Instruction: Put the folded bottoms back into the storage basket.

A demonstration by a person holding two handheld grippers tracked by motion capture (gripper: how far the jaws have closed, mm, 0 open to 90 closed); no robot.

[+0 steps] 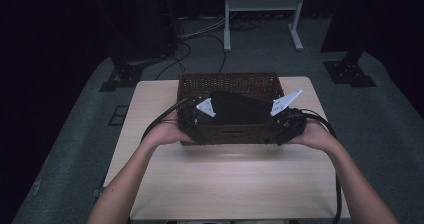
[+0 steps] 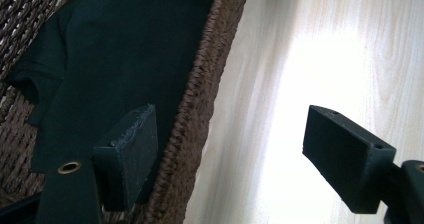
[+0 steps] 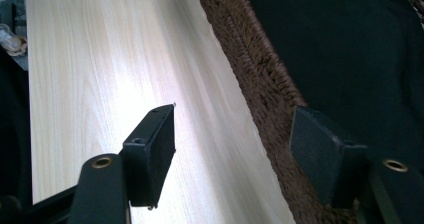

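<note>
**Both jaws straddle the basket's near wall**

The basket (image 1: pixel 227 86) stands at the far edge of the counter (image 1: pixel 225 179), with a black cloth (image 1: pixel 235 109) inside. The left gripper (image 2: pixel 230 149) and right gripper (image 3: pixel 232 149) have their jaws spread over the near wall, one jaw inside, one outside, not pinching it.
</note>
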